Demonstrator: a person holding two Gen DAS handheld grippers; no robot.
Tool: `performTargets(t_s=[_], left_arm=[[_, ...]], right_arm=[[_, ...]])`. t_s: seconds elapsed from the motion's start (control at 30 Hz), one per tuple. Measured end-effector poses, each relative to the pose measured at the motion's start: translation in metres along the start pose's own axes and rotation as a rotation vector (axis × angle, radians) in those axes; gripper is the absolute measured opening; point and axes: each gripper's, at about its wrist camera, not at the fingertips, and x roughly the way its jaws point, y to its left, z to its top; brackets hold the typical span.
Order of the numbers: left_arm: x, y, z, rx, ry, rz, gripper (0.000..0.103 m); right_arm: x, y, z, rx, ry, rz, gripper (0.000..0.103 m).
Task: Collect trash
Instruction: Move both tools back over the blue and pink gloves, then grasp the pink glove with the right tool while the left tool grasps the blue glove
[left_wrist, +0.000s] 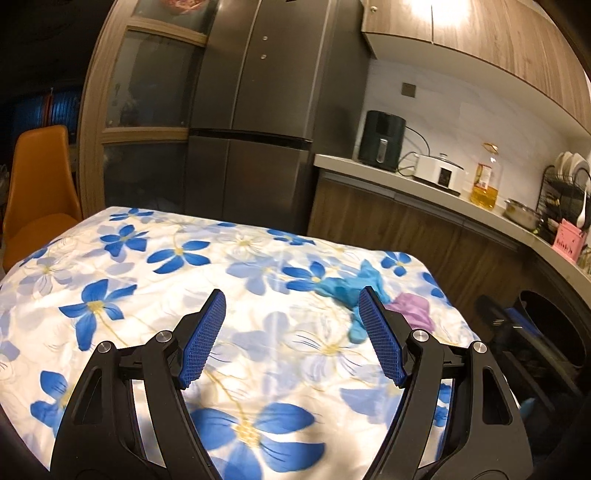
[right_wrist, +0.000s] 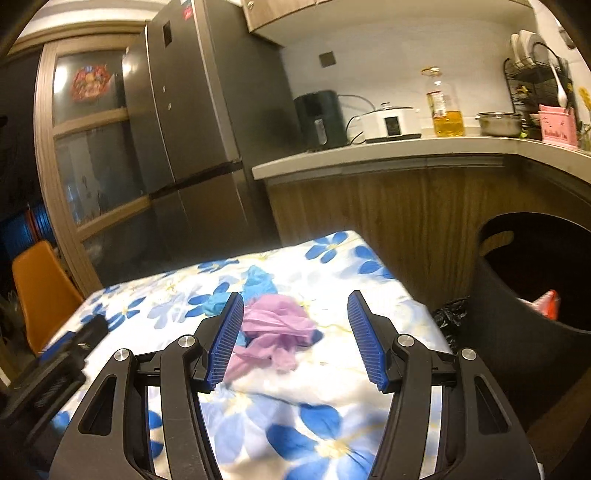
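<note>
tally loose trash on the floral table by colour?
Purple crumpled glove: 1
Blue crumpled glove: 1
Total: 2
Both lie on the tablecloth, touching each other. Neither is gripped. A black bin stands to the right of the table.

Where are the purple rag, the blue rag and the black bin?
purple rag (right_wrist: 275, 328), right wrist view, its crumpled middle
blue rag (left_wrist: 341, 286), left wrist view, its bunched middle
bin (right_wrist: 524, 354), right wrist view, its outer wall
</note>
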Motion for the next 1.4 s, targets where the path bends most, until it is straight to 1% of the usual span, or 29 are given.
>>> performTargets(t_s=[0.17, 0.27, 0.33, 0.47, 0.53, 0.6, 0.63, 0.7, 0.8, 0.9, 1.07, 1.2, 1.3, 1.4], left_arm=[[0.004, 0.010, 0.004, -0.002, -0.010, 0.005, 0.073], [0.010, 0.013, 0.005, 0.005, -0.007, 0.008, 0.073], [0.013, 0.013, 0.005, 0.007, -0.005, 0.007, 0.073], [0.018, 0.012, 0.003, 0.011, -0.001, -0.002, 0.073], [0.020, 0.010, 0.002, 0.016, 0.002, -0.008, 0.073], [0.022, 0.008, 0.001, 0.020, 0.005, -0.010, 0.073], [0.023, 0.007, 0.000, 0.020, 0.007, -0.012, 0.073], [0.024, 0.006, 0.000, 0.017, 0.009, -0.012, 0.073], [0.027, 0.006, 0.000, 0.010, 0.018, -0.015, 0.073], [0.032, 0.004, 0.000, 0.004, 0.029, -0.020, 0.073], [0.041, -0.006, -0.001, 0.005, 0.053, -0.045, 0.073], [0.057, -0.026, 0.001, 0.021, 0.066, -0.066, 0.073], [0.076, -0.047, 0.001, 0.043, 0.090, -0.074, 0.073], [0.095, -0.066, -0.002, 0.079, 0.113, -0.066, 0.072]], right_arm=[[0.036, 0.014, -0.005, -0.028, 0.040, -0.026, 0.059], [0.053, 0.013, -0.008, -0.007, 0.079, -0.031, 0.059], [0.061, 0.013, -0.009, 0.002, 0.098, -0.032, 0.055], [0.071, 0.011, -0.015, 0.003, 0.137, -0.032, 0.046], [0.075, 0.008, -0.016, 0.016, 0.155, -0.029, 0.040], [0.078, 0.007, -0.017, 0.022, 0.169, -0.019, 0.031], [0.079, 0.007, -0.018, 0.021, 0.176, -0.013, 0.028], [0.081, 0.009, -0.019, 0.015, 0.189, 0.000, 0.016], [0.083, 0.010, -0.019, 0.015, 0.197, 0.018, 0.007], [0.079, 0.008, -0.019, 0.025, 0.183, 0.024, 0.004], [0.058, -0.004, -0.012, 0.074, 0.116, 0.006, 0.003], [0.027, -0.013, -0.004, 0.087, 0.037, -0.017, 0.003], [-0.002, -0.021, 0.004, 0.088, -0.028, -0.018, 0.002], [-0.024, -0.030, 0.009, 0.094, -0.067, -0.016, 0.002]])
